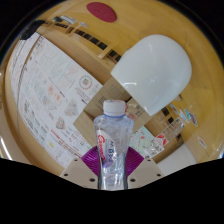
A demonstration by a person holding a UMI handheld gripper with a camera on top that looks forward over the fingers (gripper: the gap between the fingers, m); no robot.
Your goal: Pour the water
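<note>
Claw clamped on upright clear capped water bottle, white cup beyond on wooden table

You see a warm, even indoor light over the whole frame, with no hard shadows. The white rounded object at the upper right is very bright and almost washed out. The clear bottle at the lower centre shows small highlights on its plastic. Straight lines bend strongly toward the edges, and the far details at the upper left look soft.
</note>
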